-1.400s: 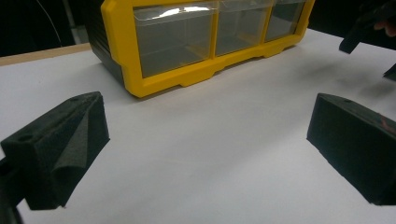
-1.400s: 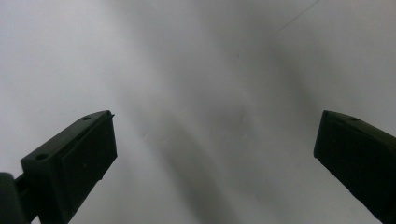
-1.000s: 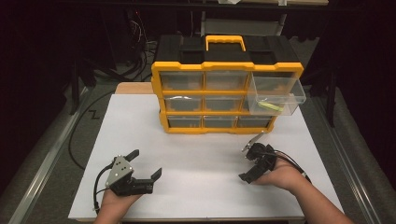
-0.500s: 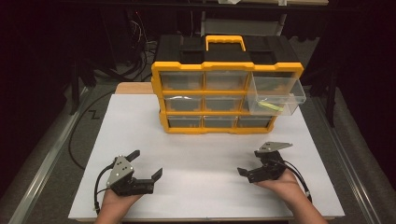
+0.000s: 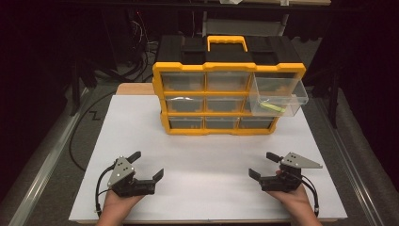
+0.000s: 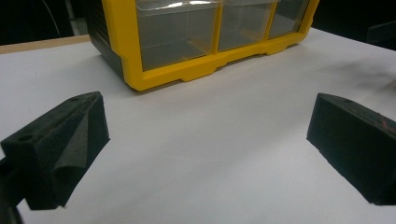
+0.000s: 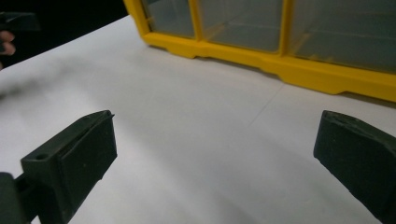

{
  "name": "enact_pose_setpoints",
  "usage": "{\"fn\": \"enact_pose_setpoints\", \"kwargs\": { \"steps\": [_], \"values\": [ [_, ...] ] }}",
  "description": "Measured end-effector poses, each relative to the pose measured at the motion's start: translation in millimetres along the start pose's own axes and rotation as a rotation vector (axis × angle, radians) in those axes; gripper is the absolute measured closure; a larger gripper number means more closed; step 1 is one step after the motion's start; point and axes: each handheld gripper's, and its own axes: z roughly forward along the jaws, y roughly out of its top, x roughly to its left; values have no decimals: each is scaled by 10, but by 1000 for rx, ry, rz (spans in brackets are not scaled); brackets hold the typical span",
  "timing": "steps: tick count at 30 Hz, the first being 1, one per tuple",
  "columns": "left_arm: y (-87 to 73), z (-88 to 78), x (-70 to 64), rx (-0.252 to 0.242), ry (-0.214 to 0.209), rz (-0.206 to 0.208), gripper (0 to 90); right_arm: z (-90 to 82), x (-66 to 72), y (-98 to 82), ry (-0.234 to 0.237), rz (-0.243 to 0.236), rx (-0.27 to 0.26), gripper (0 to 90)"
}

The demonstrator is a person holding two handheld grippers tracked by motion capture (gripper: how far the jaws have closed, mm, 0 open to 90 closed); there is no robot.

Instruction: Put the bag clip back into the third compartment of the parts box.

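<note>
Both my left tongs (image 5: 147, 165) and right tongs (image 5: 264, 165) rest wide open and empty, near on the surface (image 5: 207, 155). The far organiser's (image 5: 226, 89) right drawer (image 5: 278, 96) juts out; a careless sweep could dislodge it.

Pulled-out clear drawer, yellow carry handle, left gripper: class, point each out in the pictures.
Pulled-out clear drawer (image 5: 278, 98): high view, on its clear front wall.
Yellow carry handle (image 5: 227, 39): high view, on its top bar.
Left gripper (image 5: 147, 165): high view, midway between its open fingertips.
</note>
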Motion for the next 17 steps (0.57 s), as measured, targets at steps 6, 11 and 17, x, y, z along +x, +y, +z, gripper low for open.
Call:
{"fn": "enact_pose_setpoints", "kwargs": {
  "steps": [6, 11, 17],
  "values": [
    [-5, 4, -1, 8, 10, -6, 4, 8, -2, -3, -15, -15, -3, 2],
    [-6, -10, -16, 7, 2, -3, 3, -15, 15, 1, -22, -16, -16, 2],
    [-1, -11, -9, 7, -2, -4, 3, -10, 18, -3, -38, -16, -14, 2]
  ]
}}
